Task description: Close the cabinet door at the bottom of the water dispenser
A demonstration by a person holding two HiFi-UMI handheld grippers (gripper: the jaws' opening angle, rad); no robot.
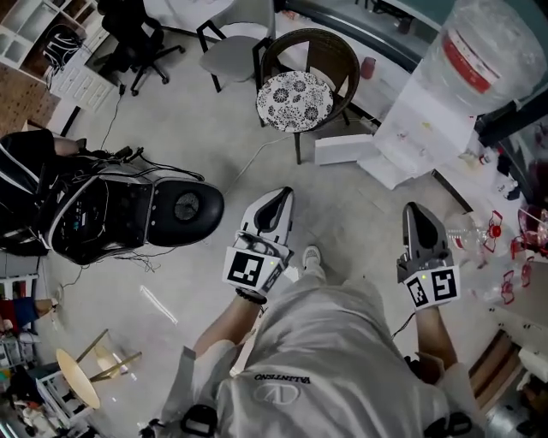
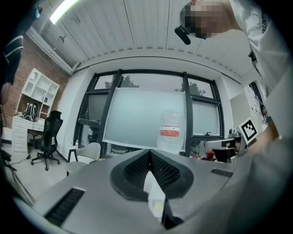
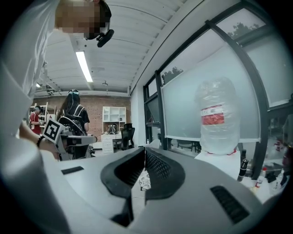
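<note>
left claw (image 1: 276,204) and right claw (image 1: 416,216), both closed and empty, over the floor (image 1: 360,214); water dispenser (image 1: 425,128) ahead of the right claw.

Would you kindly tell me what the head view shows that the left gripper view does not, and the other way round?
Only the head view: the chair with the patterned cushion and the person's shoe. Only the left gripper view: the ceiling and its strip light. Both: the big water bottle, the black office chair and the shut left tongs.
</note>
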